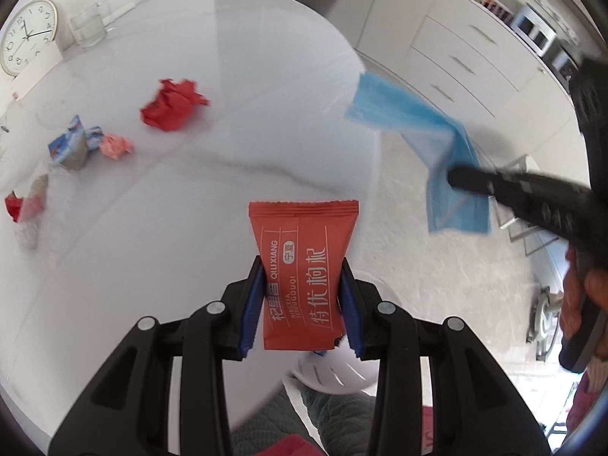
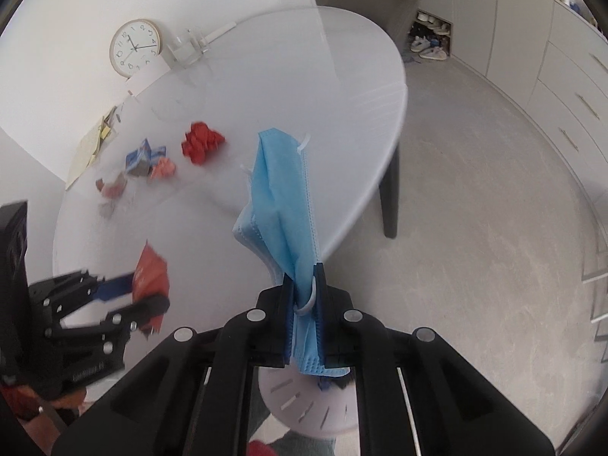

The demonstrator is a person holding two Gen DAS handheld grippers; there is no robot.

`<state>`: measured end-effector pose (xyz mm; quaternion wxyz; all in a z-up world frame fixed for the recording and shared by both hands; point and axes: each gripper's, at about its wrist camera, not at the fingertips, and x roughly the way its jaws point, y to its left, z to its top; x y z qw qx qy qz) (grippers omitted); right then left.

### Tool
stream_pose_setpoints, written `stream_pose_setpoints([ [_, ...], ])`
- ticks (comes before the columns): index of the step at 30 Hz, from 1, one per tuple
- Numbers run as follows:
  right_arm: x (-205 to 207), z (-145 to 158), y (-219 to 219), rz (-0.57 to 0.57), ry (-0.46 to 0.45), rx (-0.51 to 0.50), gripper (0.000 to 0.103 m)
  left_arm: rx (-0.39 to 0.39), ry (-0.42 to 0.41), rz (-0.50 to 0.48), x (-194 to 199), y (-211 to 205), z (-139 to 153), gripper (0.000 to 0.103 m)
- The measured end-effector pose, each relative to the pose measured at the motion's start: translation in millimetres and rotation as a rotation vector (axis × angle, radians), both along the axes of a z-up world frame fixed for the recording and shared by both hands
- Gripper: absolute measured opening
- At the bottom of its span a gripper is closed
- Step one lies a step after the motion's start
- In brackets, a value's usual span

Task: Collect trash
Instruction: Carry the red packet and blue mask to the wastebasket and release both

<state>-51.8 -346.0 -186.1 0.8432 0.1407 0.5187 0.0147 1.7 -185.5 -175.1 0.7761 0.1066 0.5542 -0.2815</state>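
Observation:
My left gripper (image 1: 302, 285) is shut on a red snack packet (image 1: 304, 266) and holds it over the near edge of the white round table (image 1: 190, 228). My right gripper (image 2: 304, 288) is shut on a blue face mask (image 2: 281, 197), held just off the table's edge; the mask also shows in the left wrist view (image 1: 425, 152). A crumpled red paper (image 1: 173, 104), a blue-and-white carton (image 1: 74, 144), a pink wrapper (image 1: 116, 146) and more scraps (image 1: 26, 205) lie on the table. A white slotted bin (image 2: 304, 406) stands below both grippers.
A wall clock (image 2: 135, 47) and a glass container (image 2: 184, 51) stand at the table's far side. Papers (image 2: 89, 148) lie at its left. A grey chair (image 2: 380, 3) stands beyond the table; white drawers (image 2: 570, 95) line the right wall.

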Motion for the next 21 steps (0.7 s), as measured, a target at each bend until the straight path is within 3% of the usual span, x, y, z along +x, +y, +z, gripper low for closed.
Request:
stream_pose_setpoints([
  [7, -82.3, -40.8, 7.7, 0.047, 0.106, 0.011, 0.011, -0.001, 0.002, 0.015, -41.6, -1.6, -0.4, 0.036],
  [16, -106.2, -91.6, 31.4, 0.148, 0.170, 0.010, 0.016, 0.025, -0.010, 0.063, -75.0, 11.8, 3.7, 0.036],
  [18, -104.0, -101.3, 35.9, 0.172, 0.184, 0.007, 0.030, 0.028, -0.007, 0.071, -78.5, 14.0, 3.1, 0.036],
  [20, -107.4, -104.9, 35.4, 0.170, 0.182, 0.002, 0.074, 0.031, -0.004, 0.075, -82.6, 15.8, 2.3, 0.037],
  [21, -110.2, -104.4, 35.4, 0.161, 0.177, -0.013, 0.081, 0.032, -0.004, 0.076, -84.0, 16.1, 2.8, 0.037],
])
